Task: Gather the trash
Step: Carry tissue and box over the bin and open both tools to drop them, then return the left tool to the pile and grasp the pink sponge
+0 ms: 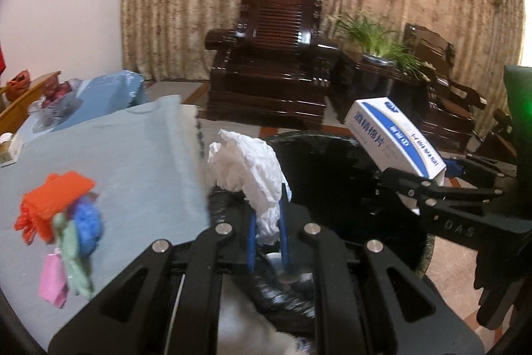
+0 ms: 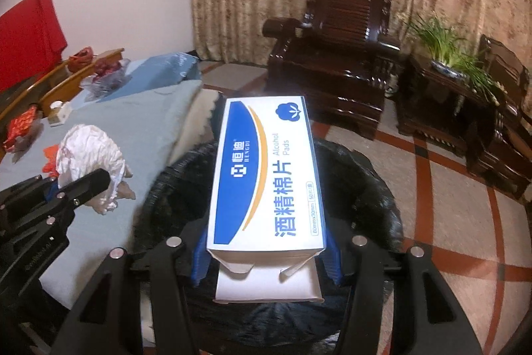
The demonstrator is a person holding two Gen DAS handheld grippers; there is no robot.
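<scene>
My left gripper [image 1: 268, 232] is shut on a crumpled white tissue [image 1: 251, 172], held at the near rim of a bin lined with a black bag [image 1: 326, 175]. The tissue also shows in the right wrist view [image 2: 89, 152], with the left gripper [image 2: 76, 188] beside it. My right gripper [image 2: 266, 255] is shut on a white and blue alcohol pads box [image 2: 266, 175] with its end flap open, held above the bin [image 2: 365, 188]. The box also shows in the left wrist view [image 1: 395, 138], held by the right gripper [image 1: 422, 188].
A table with a light blue cloth [image 1: 126, 162] stands left of the bin; on it lie colourful scraps [image 1: 63, 215] and bags of items [image 2: 103, 75]. Dark wooden armchairs [image 2: 332, 55] and a potted plant [image 2: 445, 49] stand behind on a tiled floor [image 2: 449, 205].
</scene>
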